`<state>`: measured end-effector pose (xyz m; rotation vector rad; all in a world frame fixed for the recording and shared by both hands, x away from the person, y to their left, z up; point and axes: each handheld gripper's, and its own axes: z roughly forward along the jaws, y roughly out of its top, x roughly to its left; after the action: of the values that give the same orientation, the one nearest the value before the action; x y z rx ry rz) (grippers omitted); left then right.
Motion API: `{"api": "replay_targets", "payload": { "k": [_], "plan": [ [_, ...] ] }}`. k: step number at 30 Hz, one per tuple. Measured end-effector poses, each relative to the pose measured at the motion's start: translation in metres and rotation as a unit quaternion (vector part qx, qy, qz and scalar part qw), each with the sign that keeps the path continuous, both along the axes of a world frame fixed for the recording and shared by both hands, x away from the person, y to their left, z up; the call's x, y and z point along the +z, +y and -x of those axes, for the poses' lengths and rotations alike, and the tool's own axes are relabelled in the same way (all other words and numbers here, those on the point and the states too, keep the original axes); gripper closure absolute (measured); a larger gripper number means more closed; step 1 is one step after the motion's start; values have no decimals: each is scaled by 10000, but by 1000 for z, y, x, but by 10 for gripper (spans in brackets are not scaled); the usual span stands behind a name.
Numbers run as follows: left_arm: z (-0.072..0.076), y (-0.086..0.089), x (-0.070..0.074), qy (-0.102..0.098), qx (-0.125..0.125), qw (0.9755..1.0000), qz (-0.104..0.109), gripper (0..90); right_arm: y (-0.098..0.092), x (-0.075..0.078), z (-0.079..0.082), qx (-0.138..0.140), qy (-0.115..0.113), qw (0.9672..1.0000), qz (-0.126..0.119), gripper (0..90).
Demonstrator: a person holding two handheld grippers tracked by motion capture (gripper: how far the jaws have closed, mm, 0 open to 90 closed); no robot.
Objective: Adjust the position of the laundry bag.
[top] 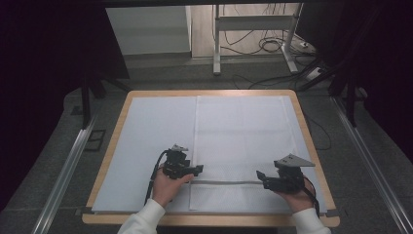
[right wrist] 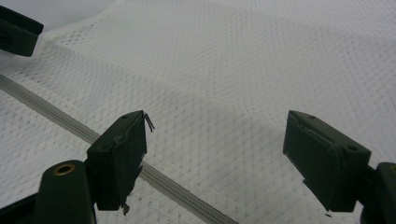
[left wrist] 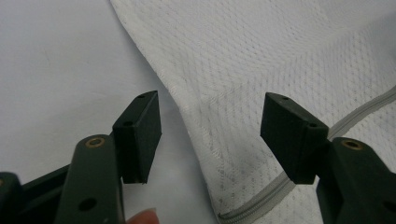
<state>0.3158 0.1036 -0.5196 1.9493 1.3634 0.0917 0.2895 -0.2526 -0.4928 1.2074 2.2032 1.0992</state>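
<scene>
Left hand-held gripper (left wrist: 210,135) open, straddling mesh cloth (left wrist: 261,70) edge.

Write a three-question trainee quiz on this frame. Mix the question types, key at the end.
1. True or false: the left gripper has its jaws clamped on the white mesh cloth.
2. Which part of the cloth does the left gripper face? A) its far edge B) its left edge, near the zipper C) its middle
3. What runs across the cloth between the left gripper and the right gripper?

Key: 1 false, the jaws stand apart with the cloth edge between them, not pinched. 2 B. 3 the zipper.
</scene>
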Motion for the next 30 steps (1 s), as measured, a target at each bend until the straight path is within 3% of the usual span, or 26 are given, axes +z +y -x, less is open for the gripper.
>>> {"api": "replay_targets", "payload": {
  "k": [15,28,30],
  "plan": [
    [-1,-5,-6,45,-62,10000,-57,524,-1,2,0,-16,-43,10000,5,214],
    [-2,-8,-10,-124,-130,9995,-272,827,-1,3,0,-48,-56,10000,-25,214],
    [-2,-9,-11,-143,-167,9992,-343,836,-2,4,0,-65,-55,10000,-34,214]
  ]
}}
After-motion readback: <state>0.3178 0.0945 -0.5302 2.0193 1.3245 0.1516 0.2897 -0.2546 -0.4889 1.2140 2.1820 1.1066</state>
